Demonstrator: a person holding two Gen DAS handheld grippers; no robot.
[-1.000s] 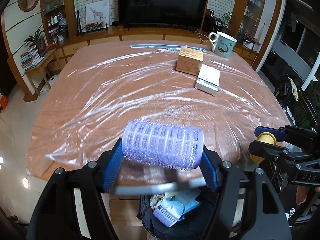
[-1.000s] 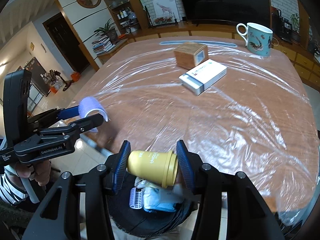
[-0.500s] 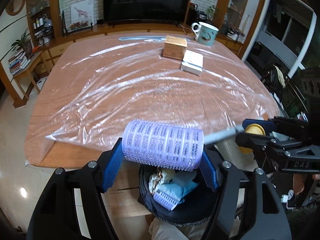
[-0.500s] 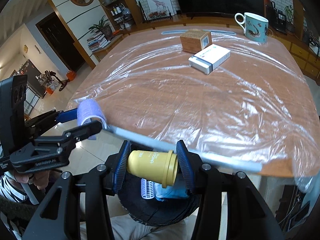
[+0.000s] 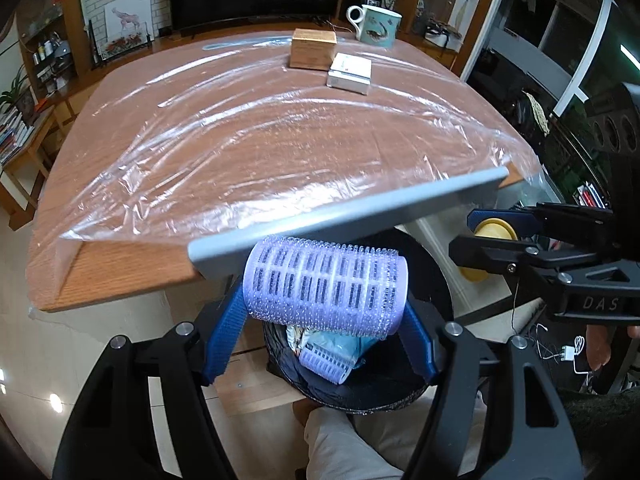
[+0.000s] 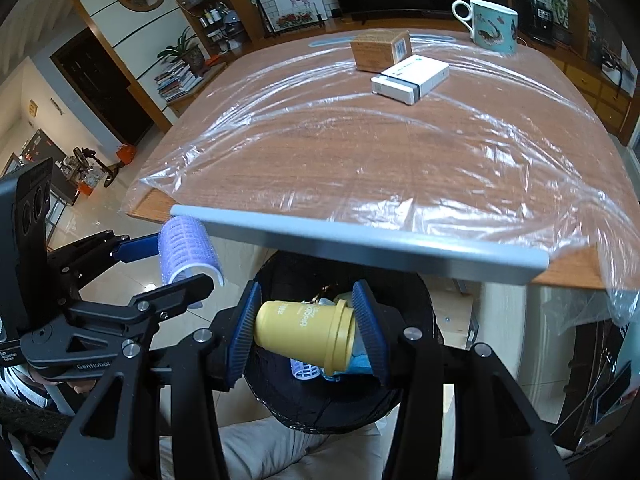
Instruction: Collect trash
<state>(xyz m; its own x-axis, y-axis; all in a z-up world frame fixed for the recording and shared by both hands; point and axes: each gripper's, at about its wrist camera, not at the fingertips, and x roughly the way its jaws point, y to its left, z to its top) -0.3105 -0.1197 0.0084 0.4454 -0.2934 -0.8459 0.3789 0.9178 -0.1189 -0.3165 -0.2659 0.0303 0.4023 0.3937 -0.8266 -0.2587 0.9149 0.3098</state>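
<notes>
Two grippers over bin [image 6: 280,404]: left gripper [image 5: 325,312] clamps roller [image 5: 325,286], right gripper [image 6: 306,334] clamps yellow cup [image 6: 304,330], seemingly another roller inside.

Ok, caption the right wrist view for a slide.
Right hand-held gripper holds a yellow cup over the black bin, beside the left one's purple hair roller.

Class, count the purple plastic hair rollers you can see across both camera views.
2. One large purple plastic hair roller is held in the left tongs above the black bin; a smaller one lies inside it. Others may be buried under the trash.
</notes>
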